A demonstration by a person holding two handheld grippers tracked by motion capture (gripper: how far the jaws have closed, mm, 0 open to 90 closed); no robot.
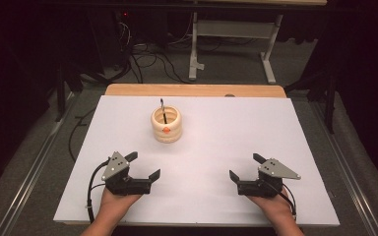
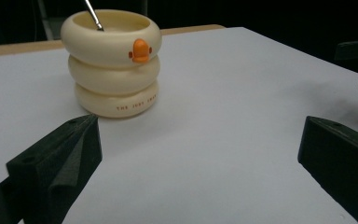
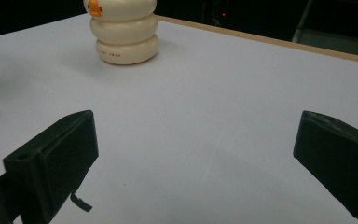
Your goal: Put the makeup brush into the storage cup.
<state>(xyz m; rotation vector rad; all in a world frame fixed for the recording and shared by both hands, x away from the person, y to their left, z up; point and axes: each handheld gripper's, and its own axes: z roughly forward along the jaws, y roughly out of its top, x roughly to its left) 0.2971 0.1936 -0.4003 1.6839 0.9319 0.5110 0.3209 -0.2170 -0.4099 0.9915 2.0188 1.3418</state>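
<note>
Item: cream duck-beaked ringed cup (image 1: 166,125) holding a thin metal stem, possibly a spoon (image 1: 162,109), ahead of the left gripper (image 1: 144,165) and ahead-left of the right gripper (image 1: 246,167), both wide-jawed and empty; step: pre-reach; next: advance toward the cup.

Both hands rest at the near edge: left gripper (image 1: 142,166) and right gripper (image 1: 245,167) have jaws spread wide, angled inward.
</note>
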